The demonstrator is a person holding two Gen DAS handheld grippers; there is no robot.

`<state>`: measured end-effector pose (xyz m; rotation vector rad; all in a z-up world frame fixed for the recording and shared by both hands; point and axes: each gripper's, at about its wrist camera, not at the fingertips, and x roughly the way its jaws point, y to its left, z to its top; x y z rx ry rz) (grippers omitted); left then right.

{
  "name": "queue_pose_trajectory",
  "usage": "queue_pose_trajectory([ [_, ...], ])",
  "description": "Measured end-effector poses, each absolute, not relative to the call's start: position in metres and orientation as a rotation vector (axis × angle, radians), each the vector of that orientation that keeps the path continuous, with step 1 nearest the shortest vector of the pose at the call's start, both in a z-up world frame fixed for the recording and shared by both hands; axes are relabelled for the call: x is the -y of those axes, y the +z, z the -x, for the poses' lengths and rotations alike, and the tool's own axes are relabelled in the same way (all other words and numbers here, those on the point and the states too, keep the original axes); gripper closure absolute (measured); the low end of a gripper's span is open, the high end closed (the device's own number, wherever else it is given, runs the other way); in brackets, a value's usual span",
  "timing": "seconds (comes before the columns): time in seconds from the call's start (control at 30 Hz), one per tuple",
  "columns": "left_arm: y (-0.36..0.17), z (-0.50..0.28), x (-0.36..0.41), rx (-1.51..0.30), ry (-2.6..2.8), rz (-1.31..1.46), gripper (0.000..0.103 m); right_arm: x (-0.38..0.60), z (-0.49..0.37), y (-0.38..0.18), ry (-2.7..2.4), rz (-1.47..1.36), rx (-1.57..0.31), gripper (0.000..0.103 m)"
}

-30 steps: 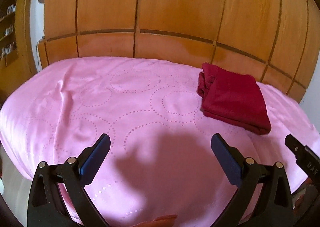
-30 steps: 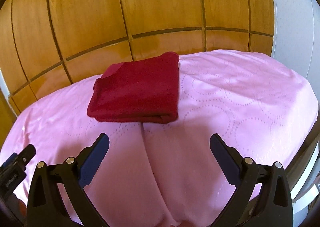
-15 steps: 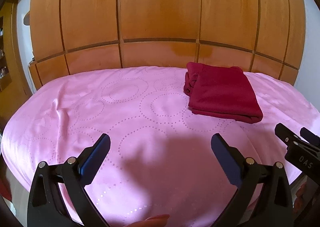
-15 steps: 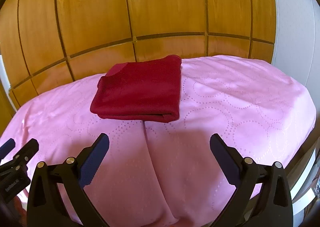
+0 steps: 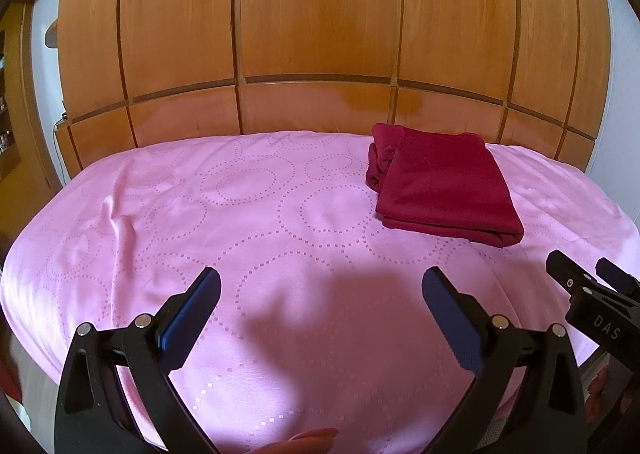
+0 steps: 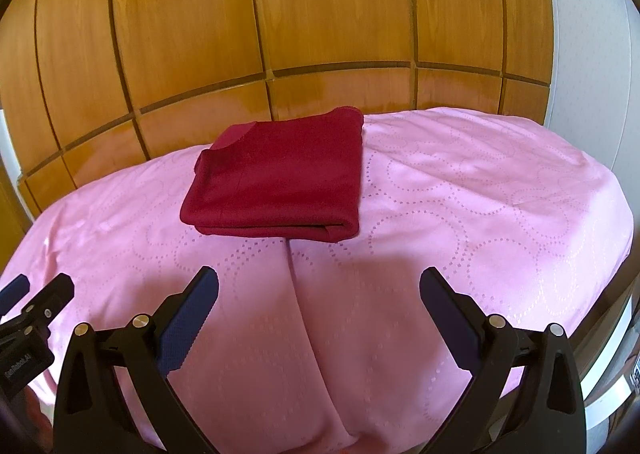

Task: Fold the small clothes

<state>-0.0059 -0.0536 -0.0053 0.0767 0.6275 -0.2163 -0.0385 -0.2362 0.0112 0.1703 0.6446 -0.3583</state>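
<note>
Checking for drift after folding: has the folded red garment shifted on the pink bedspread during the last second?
No. The folded red garment lies on the same dotted circles of the pink bedspread, beside the wooden headboard; only the cameras pulled back.

Dark red garment [image 6: 280,177] folded flat, lying on pink bedspread [image 6: 460,213].

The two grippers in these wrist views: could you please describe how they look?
Both the left gripper and the right gripper have black angular frames with silver rivets at the joints and flat dark blue pads on the fingers. In the left wrist view, white letters "DAS" mark the right gripper's body. No cables or sleeves show.
</note>
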Motion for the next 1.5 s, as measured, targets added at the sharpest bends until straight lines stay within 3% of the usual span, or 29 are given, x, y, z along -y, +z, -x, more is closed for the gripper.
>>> queue_pose_trajectory([
  [1.5, -0.0084, 0.006, 0.0559, -0.646, -0.223, -0.07, 0.002, 0.2368, 0.0395, 0.0095, -0.353, -0.168, -0.651, 0.003],
])
